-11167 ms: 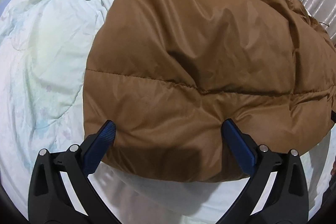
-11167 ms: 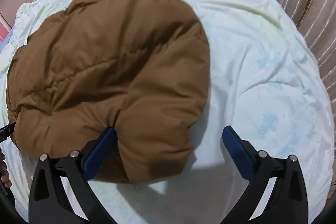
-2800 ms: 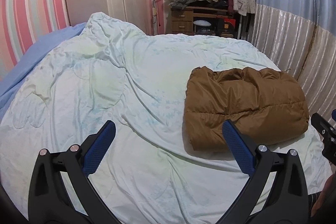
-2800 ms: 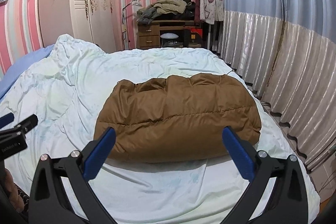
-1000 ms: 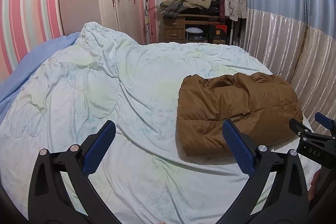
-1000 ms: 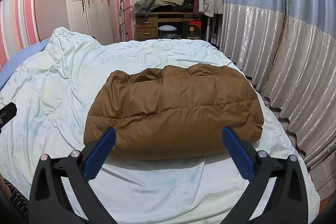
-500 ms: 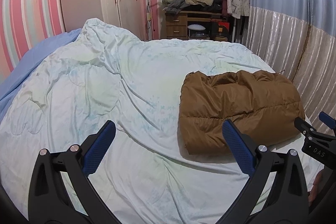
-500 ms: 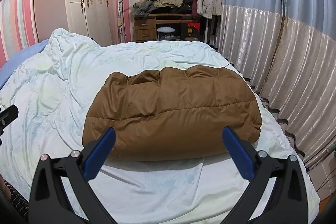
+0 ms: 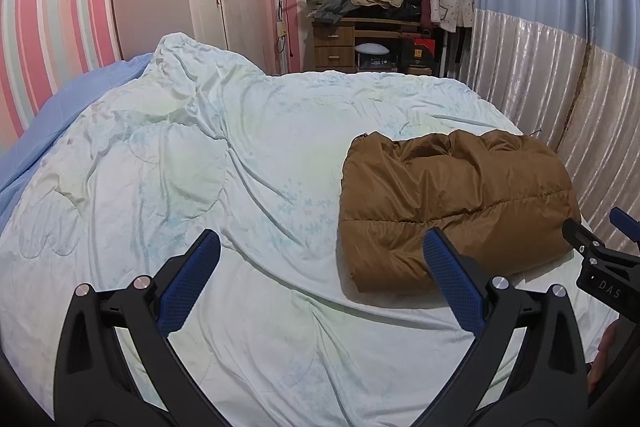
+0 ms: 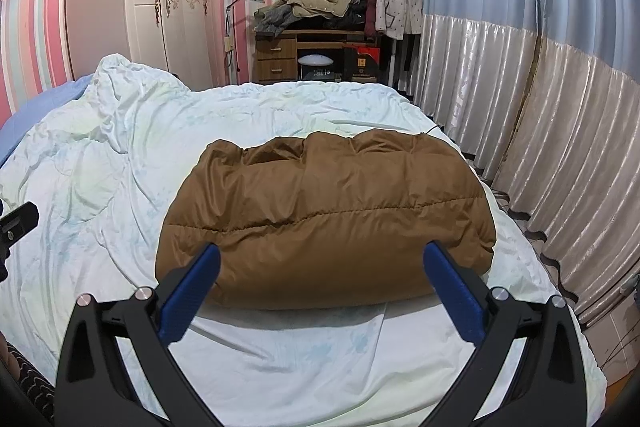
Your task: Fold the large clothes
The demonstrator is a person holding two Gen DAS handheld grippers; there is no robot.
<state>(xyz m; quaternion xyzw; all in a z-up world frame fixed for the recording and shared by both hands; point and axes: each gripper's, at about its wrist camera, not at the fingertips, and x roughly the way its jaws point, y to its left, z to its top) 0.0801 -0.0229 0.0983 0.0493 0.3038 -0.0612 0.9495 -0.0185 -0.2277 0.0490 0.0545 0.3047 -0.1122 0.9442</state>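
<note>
A brown puffer jacket (image 10: 324, 215) lies folded into a thick rectangle on the pale bed cover (image 10: 280, 347). In the left wrist view the jacket (image 9: 456, 195) sits at the right side of the bed. My left gripper (image 9: 320, 271) is open above the bare cover, left of the jacket and holding nothing. My right gripper (image 10: 320, 271) is open just in front of the jacket's near edge, apart from it. The right gripper's tip (image 9: 600, 263) shows at the right edge of the left wrist view.
A rumpled white quilt (image 9: 168, 147) covers the bed, with a blue sheet (image 9: 72, 99) at the left. Pleated curtains (image 10: 520, 107) run along the right side. At the far wall stand a wooden desk (image 10: 304, 55) piled with clothes and a white wardrobe (image 10: 160, 7).
Since 11 s ago both grippers have pulled back from the jacket, which now lies folded. Over the last second the views barely shift; the jacket has not moved.
</note>
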